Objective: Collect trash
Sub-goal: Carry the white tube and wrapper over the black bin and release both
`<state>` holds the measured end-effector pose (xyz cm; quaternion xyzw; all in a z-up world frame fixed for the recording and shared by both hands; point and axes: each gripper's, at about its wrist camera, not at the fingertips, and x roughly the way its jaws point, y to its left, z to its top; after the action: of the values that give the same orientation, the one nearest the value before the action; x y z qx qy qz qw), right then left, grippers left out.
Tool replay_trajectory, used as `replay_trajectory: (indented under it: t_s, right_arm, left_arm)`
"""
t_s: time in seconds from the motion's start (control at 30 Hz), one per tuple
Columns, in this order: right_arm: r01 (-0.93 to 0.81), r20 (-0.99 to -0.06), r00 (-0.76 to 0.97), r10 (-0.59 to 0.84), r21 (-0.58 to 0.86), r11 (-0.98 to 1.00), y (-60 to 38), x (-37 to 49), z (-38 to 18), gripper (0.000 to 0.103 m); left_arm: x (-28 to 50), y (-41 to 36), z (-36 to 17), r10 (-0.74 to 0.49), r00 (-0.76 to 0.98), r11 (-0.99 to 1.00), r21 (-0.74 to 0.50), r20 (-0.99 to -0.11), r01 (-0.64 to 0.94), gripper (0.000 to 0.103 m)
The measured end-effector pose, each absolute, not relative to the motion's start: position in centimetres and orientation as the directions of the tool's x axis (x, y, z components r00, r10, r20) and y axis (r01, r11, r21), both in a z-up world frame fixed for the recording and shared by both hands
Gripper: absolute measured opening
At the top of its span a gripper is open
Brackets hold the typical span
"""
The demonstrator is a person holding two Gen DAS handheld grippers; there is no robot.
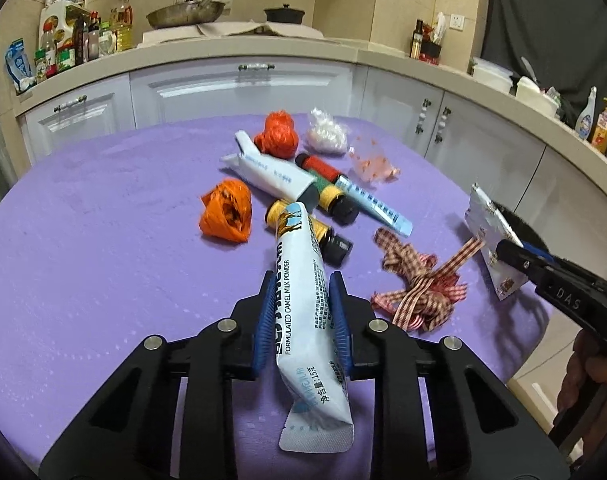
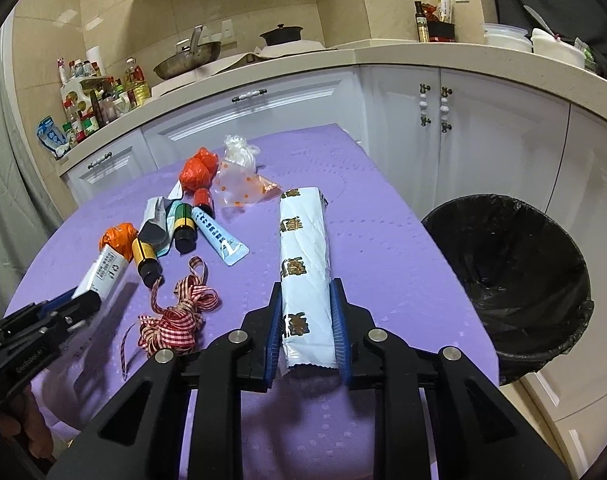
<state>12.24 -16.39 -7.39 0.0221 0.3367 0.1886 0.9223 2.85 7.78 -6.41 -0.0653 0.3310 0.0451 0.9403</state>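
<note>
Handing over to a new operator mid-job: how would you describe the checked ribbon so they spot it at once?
Start at the purple table and find the litter in its middle. The checked ribbon lies at the near edge of that pile, between the left gripper and the right gripper. It is the only fabric piece there: a loose red-and-white gingham tangle, while its neighbours are sachets, small bottles and crumpled bags.

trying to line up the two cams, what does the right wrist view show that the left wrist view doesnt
Only the right wrist view shows the black-lined trash bin open beside the table, and the right claw shut on a white wrapper seen from behind. Only the left wrist view reads the camel milk powder sachet in the left claw. Both share the purple tablecloth, checked ribbon and small bottles.
</note>
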Motion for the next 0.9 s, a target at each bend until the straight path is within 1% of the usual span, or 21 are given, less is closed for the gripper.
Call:
replay_trajectory:
  t_s: [0.17,0.4,0.7,0.9]
  right_arm:
    - [-0.3,-0.589,0.735,0.335,0.16,0.94,-17.9,12.3,-6.3,0.023]
    - [-0.196,-0.566,0.786,0.247,0.151,0.969,-22.0,13.2,-5.1,0.023]
    - [-0.042,-0.556,0.823,0.119,0.15,0.988,-28.4,15.3,-5.0,0.023]
    - [0.027,-0.565,0.823,0.061,0.147,0.989,-31.6,17.2,-5.9,0.023]
  left_arm:
    - [3.6,6.8,-4.5,-0.002,0.804,0.992,-0.103,-0.595,-0.074,0.022]
    - [7.0,2.6,-2.5,-0.097,0.819,0.994,-0.104,-0.566,0.046,0.019]
    - [12.7,-6.3,-1.4,-0.226,0.806,0.974,-0.104,-0.547,0.203,0.016]
    - [17.2,-12.7,-2.1,-0.255,0.788,0.962,-0.067,-0.56,0.264,0.016]
